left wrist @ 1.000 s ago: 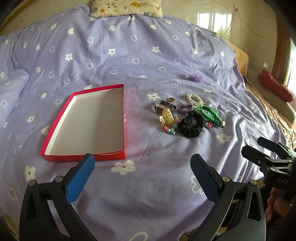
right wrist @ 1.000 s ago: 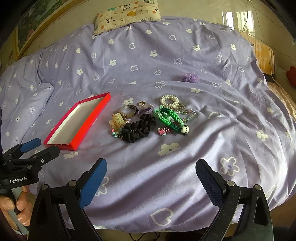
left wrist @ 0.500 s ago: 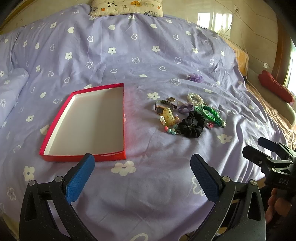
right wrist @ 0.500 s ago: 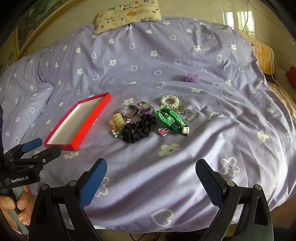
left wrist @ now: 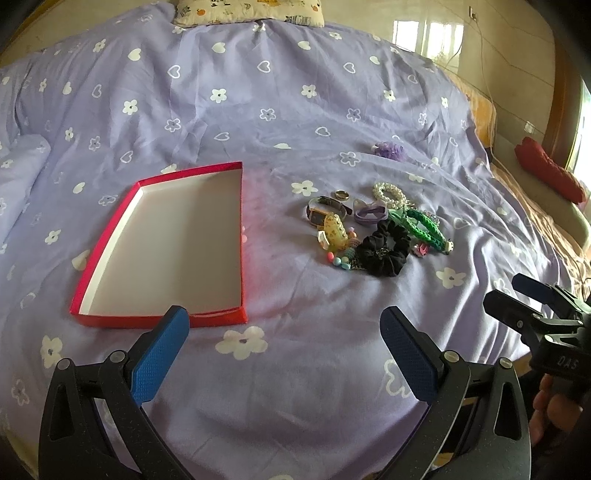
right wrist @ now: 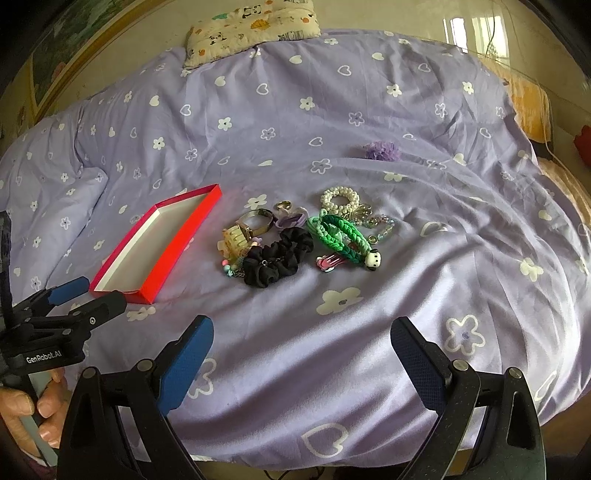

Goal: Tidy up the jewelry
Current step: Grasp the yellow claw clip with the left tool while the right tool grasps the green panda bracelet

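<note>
An empty red box [left wrist: 110, 236] with a white inside lies on the purple bedspread, also in the right wrist view [right wrist: 173, 243]. Right of it is a pile of jewelry: a black scrunchie [left wrist: 386, 249] [right wrist: 277, 256], a green braided band [left wrist: 424, 225] [right wrist: 341, 236], a pearl bracelet [left wrist: 388, 194] [right wrist: 340, 197], a yellow claw clip [left wrist: 334, 230] [right wrist: 236, 238] and a watch [left wrist: 325, 210]. My left gripper [left wrist: 284, 332] is open and empty, near the box's front edge. My right gripper [right wrist: 301, 343] is open and empty, short of the pile.
A small purple puff [left wrist: 389, 149] [right wrist: 380, 149] lies apart, behind the pile. A patterned pillow [right wrist: 251, 26] sits at the head of the bed. A red object [left wrist: 550, 173] lies off the bed's right side. The bed edge is just under both grippers.
The left wrist view has tilted slightly, so the box and pile sit a little lower in frame. The right gripper has barely moved. Both stay open.
</note>
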### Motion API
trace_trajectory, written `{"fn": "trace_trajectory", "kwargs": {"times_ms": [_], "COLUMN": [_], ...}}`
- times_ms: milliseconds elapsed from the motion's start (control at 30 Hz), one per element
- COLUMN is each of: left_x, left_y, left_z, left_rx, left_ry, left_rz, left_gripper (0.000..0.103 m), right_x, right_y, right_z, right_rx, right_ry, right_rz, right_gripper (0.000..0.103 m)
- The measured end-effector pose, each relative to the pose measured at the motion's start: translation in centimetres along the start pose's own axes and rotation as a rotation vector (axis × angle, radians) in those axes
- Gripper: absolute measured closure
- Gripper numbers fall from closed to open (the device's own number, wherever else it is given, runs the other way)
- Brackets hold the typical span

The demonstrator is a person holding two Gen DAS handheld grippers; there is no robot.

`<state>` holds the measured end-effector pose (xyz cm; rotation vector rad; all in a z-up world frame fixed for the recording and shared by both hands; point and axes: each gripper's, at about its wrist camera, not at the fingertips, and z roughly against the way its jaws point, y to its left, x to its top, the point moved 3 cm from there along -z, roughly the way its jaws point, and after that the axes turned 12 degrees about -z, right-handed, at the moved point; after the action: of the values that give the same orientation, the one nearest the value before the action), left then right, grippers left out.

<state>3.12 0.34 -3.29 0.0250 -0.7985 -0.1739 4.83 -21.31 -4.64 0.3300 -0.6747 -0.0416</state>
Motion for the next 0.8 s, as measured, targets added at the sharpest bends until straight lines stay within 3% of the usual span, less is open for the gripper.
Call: {"fn": "trace_trajectory", "kwargs": {"times_ms": [367,800], "left_x": [2.2,5.7], "left_y": [0.2,0.2], "left_z": [-2.8,-9.3], "left_rx": [-0.026,-0.128], "left_ry": [0.024,0.109], "left_rz": [-0.003,0.041], "left_gripper": [0.000,0.003], "right_x": [2.3,5.7], "right_y": [-1.7,-3.1], "right_z": [-1.9,-6.7], "right_rx": [0.009,0.001], "right_ry": [0.012,0.057], "right_rz": [-0.047,-0.062], "right_gripper": [0.005,0.008]}}
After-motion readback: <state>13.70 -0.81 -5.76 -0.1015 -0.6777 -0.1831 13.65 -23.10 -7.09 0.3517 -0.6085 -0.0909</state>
